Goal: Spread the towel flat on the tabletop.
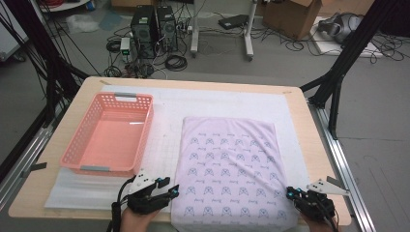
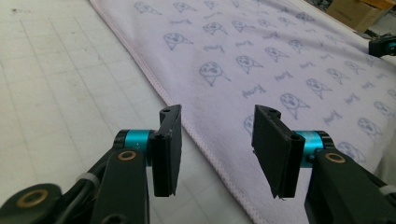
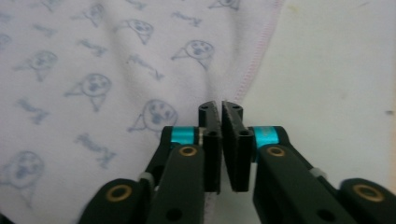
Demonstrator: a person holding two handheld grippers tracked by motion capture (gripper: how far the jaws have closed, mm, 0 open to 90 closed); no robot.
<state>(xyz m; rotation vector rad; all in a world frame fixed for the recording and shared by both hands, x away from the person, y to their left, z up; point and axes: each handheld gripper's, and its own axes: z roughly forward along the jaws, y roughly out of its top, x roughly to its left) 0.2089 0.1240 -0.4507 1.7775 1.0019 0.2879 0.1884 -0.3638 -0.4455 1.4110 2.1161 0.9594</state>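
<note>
We saw the left gripper (image 1: pixel 170 190) spread apart over the towel's (image 1: pixel 227 164) near left edge. The towel lay right of the basket (image 1: pixel 109 133), long axis near to far. The right gripper (image 1: pixel 293 193) was pressed together at its near right edge.

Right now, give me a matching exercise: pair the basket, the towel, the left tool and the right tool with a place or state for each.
1. basket
2. towel
3. left tool
4. right tool

a. jaws closed at the cloth's hem
b. spread flat, printed with small animal faces
c. pink, far left of the table
d. jaws apart over the cloth's edge

Pairs: 1-c, 2-b, 3-d, 4-a
</note>
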